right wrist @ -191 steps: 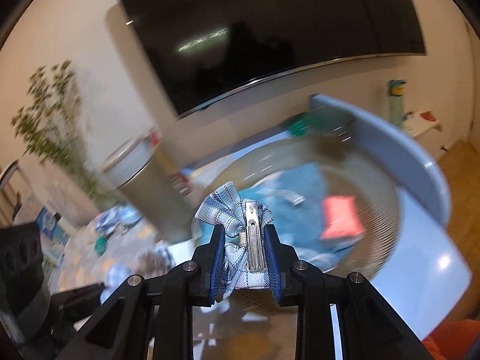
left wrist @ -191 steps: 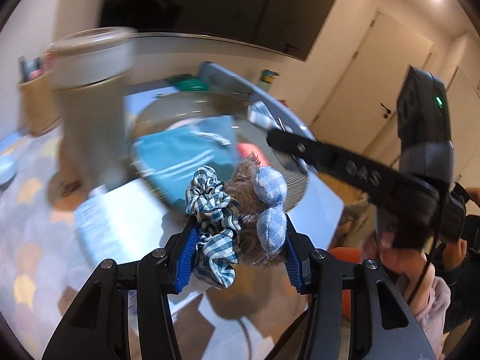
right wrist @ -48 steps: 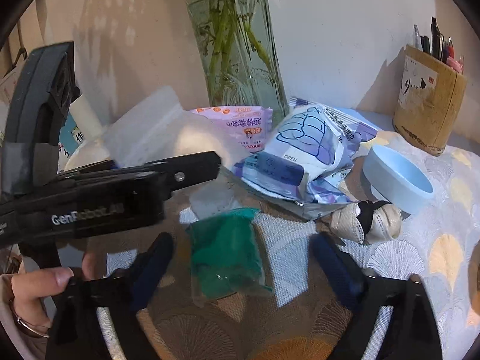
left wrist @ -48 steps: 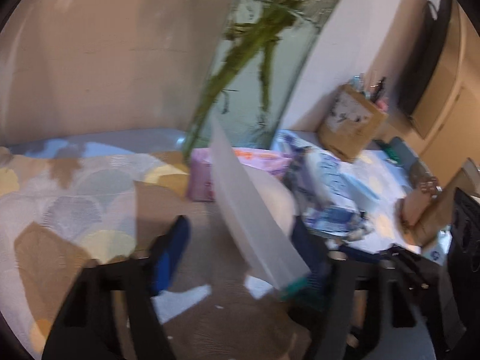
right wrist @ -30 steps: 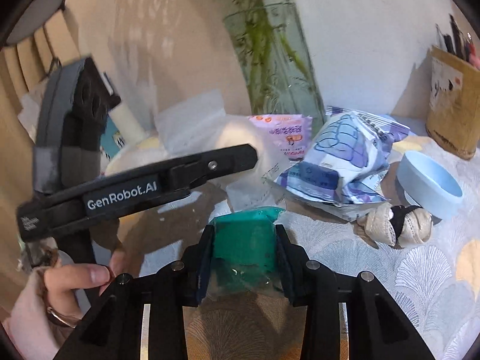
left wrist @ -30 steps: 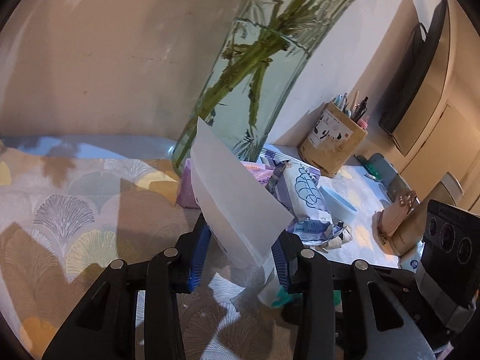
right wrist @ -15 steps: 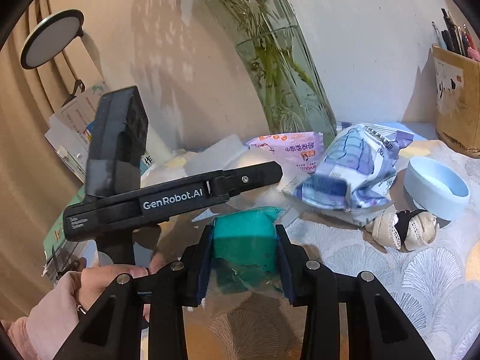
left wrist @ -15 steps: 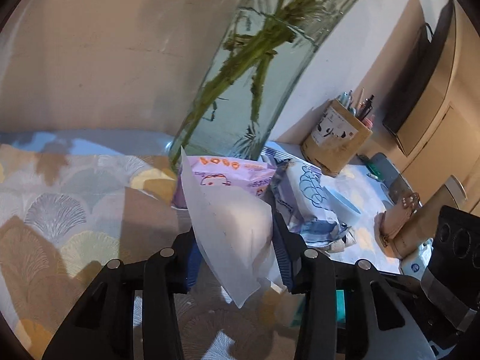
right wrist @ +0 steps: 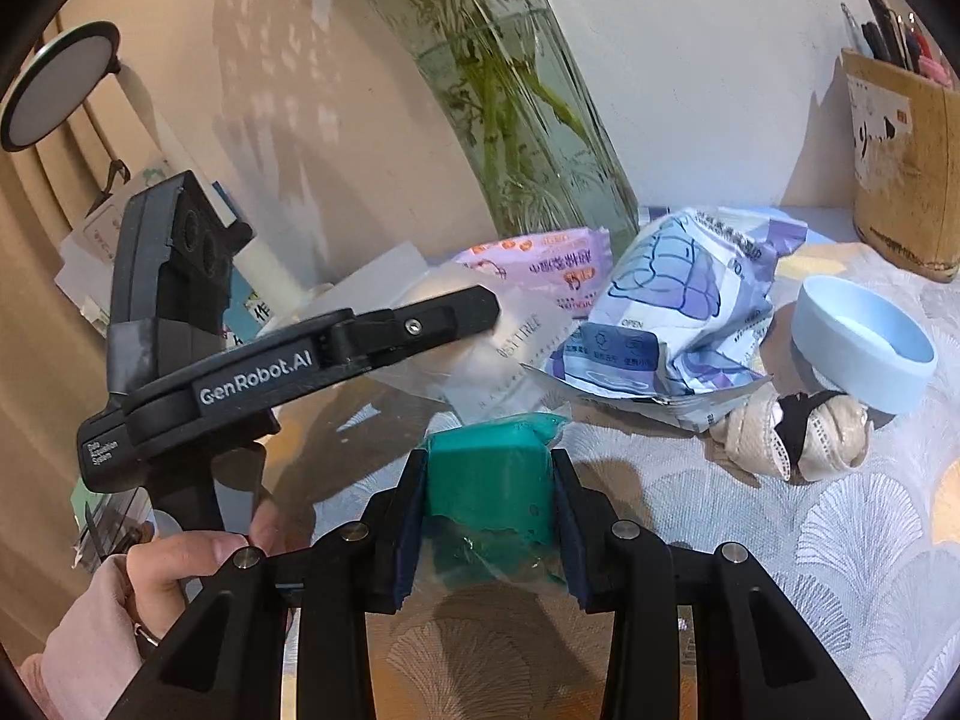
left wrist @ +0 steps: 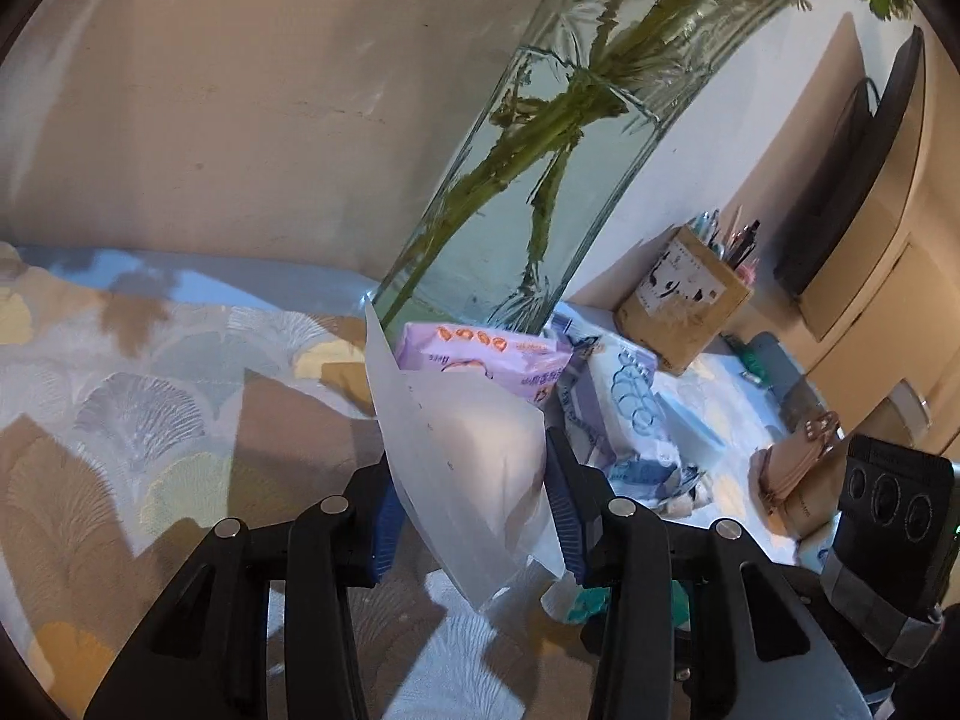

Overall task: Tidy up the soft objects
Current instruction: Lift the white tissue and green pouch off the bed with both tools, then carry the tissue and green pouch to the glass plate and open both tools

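Two tongs are at work, each pinching one soft packet. The left gripper [left wrist: 471,516] has its blue pads pressed on a white pouch [left wrist: 462,468] in frosted plastic, lifted just in front of the glass vase [left wrist: 540,180]; the right gripper [right wrist: 489,516] is clamped on a green packet [right wrist: 486,492] in clear wrap, held over the patterned cloth [right wrist: 810,570] a little nearer than the vase. Around the vase's foot I count one pink packet [right wrist: 540,267] leaning against the glass, one crumpled blue-and-white bag [right wrist: 678,312] to its right, then one pale blue bowl [right wrist: 861,348] and one knotted lace bundle [right wrist: 792,435] further right, with one cardboard pen holder [right wrist: 906,168] at the wall beyond. My worry is the vase: it is tall, full of water and stems, and the white pouch hangs close to it, so a careless swing of the left hand [right wrist: 150,594] could knock it over. The slick wrappers might also slide out of the pads, and the two tools sit near enough to clash.
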A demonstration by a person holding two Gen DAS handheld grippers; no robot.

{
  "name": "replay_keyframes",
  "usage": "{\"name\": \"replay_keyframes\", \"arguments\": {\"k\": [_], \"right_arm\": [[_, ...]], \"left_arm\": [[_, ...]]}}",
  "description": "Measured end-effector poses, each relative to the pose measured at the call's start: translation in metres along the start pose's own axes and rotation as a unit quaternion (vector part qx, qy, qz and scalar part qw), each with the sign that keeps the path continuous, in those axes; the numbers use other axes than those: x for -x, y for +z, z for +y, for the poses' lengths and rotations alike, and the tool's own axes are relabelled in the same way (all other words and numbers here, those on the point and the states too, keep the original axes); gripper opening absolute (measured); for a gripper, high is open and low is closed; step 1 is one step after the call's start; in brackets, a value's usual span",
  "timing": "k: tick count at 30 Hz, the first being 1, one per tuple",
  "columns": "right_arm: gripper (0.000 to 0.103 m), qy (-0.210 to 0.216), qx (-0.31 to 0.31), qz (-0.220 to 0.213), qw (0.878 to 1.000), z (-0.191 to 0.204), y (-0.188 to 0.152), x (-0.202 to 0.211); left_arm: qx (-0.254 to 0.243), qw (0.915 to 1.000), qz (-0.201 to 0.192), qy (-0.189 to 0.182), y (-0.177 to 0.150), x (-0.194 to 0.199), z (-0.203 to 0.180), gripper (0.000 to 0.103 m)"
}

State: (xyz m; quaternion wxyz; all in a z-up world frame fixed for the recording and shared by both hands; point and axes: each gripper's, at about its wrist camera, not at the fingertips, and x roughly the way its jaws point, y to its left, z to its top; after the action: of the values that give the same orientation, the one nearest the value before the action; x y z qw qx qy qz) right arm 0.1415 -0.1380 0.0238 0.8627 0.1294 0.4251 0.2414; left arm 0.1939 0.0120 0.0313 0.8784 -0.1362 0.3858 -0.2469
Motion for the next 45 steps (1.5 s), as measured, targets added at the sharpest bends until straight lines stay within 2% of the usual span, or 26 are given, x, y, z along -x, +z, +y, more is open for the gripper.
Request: {"name": "replay_keyframes", "arguments": {"k": [3, 9, 15, 21, 28, 41, 45], "right_arm": [[0.038, -0.009, 0.001, 0.003, 1.000, 0.001, -0.001, 0.004], [0.038, -0.038, 0.011, -0.002, 0.999, 0.007, -0.014, 0.042], [0.038, -0.032, -0.011, -0.009, 0.999, 0.000, -0.030, 0.073], [0.038, -0.035, -0.015, -0.010, 0.999, 0.000, -0.040, 0.097], [0.038, -0.033, -0.030, -0.010, 0.999, -0.014, -0.055, 0.125], [0.038, -0.025, -0.068, -0.035, 0.997, -0.046, -0.075, 0.186], [0.038, -0.027, -0.059, -0.044, 0.997, -0.052, -0.079, 0.209]], "left_arm": [[-0.008, 1.0000, 0.003, 0.003, -0.009, 0.015, -0.011, 0.040], [-0.001, 0.9996, -0.022, 0.020, -0.021, 0.062, -0.035, 0.040], [-0.008, 0.9984, -0.030, 0.047, -0.039, 0.085, -0.059, 0.040], [0.027, 0.9976, -0.005, 0.064, -0.058, 0.083, -0.068, 0.040], [0.060, 0.9961, 0.022, 0.061, -0.080, 0.080, -0.083, 0.040], [0.003, 0.9932, 0.041, 0.109, -0.095, 0.075, -0.158, 0.040], [-0.011, 0.9937, 0.044, 0.102, -0.102, 0.072, -0.183, 0.040]]}}
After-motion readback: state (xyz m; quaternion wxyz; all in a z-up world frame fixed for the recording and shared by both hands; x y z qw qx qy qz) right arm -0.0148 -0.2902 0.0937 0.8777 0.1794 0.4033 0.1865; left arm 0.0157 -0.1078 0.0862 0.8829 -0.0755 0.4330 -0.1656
